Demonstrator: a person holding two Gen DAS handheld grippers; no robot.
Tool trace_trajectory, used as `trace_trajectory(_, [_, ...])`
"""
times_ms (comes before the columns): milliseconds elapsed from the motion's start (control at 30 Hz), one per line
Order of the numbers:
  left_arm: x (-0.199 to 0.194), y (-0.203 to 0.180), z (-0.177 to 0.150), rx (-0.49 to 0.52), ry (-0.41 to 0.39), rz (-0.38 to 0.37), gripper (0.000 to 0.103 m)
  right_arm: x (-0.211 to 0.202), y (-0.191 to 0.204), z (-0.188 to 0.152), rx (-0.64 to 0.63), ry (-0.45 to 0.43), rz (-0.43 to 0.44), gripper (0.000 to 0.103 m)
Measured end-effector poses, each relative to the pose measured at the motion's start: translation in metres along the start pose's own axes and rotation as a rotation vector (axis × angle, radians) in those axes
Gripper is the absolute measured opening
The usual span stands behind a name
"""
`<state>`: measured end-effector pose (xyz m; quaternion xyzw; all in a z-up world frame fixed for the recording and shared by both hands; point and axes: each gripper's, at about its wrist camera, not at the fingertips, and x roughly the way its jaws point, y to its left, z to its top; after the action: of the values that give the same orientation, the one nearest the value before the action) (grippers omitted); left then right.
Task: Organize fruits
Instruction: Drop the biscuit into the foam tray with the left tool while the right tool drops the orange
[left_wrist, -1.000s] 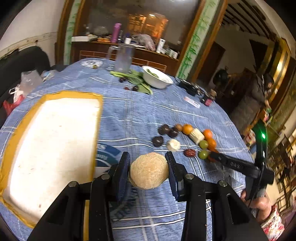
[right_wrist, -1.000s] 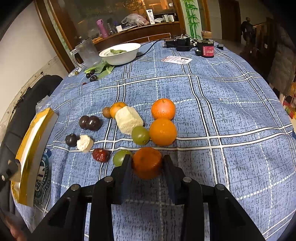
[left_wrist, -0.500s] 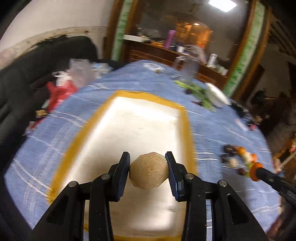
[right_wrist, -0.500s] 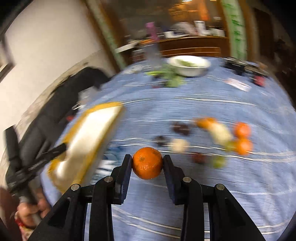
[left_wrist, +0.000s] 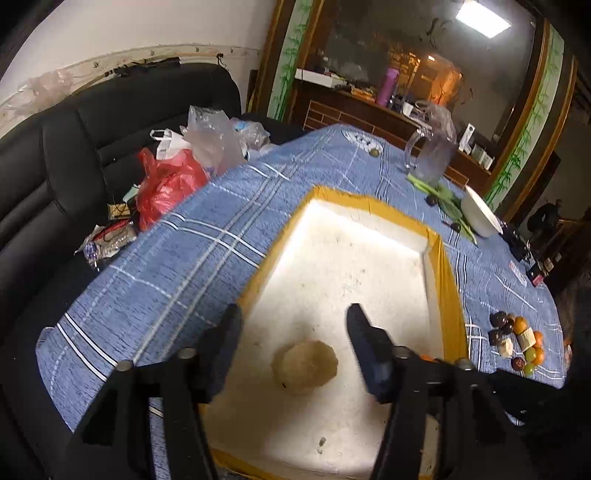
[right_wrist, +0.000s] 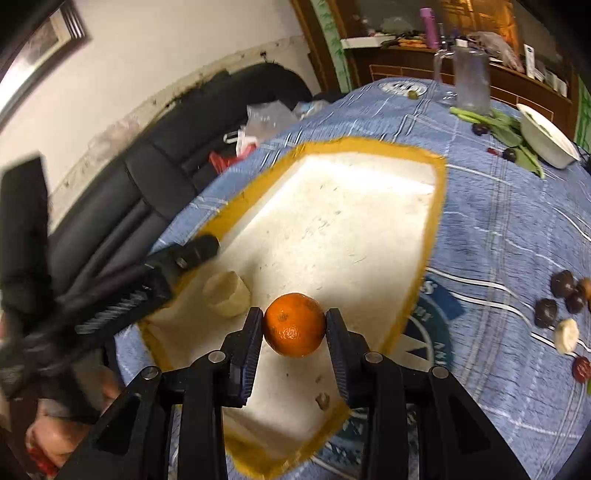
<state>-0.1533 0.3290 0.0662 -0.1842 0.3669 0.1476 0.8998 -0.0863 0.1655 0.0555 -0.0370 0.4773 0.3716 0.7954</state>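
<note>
Since the earlier frames both hands have swung away from the fruit pile to the white tray (left_wrist: 354, 266) with the yellow rim, which now fills the middle of both views on the blue checked bench (left_wrist: 207, 236). The left gripper (left_wrist: 291, 332) has just been opening; its fingers stand spread, and the pale tan fruit (left_wrist: 304, 367) it carried lies free on the tray floor between them, touched by neither pad. The right gripper (right_wrist: 294, 325) pinches the orange (right_wrist: 294, 325) above the near part of the tray, with the tan fruit just to its upper left.

To do this step well, I judge the orange should be lowered until it nearly rests on the tray floor before release, beside the tan fruit and not on it, clear of the small crumb (right_wrist: 322, 400) at lower centre. Round fruit will likely roll if dropped.

Both grippers point steeply downward. In the right view the left gripper reaches in from the left edge, a hand (right_wrist: 55, 439) gripping it at lower left. The remaining fruits (left_wrist: 517, 343) sit at the right edge.
</note>
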Motion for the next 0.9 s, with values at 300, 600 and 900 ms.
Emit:
trace_trajectory(300, [-0.011, -0.002, 0.003, -0.001, -0.009, 0.004, 0.071, -0.002, 0.012, -0.007, -0.057, -0.026, -0.049, 0.061])
trace_trajectory(600, [-0.045, -0.056, -0.006, 0.158, -0.095, 0.026, 0.078, -0.069, -0.006, -0.024, 0.011, -0.186, -0.108, 0.074])
trace_trajectory(900, [-0.078, -0.125, -0.028, 0.351, -0.176, 0.039, 0.084, -0.158, -0.039, -0.069, 0.065, -0.453, -0.373, 0.099])
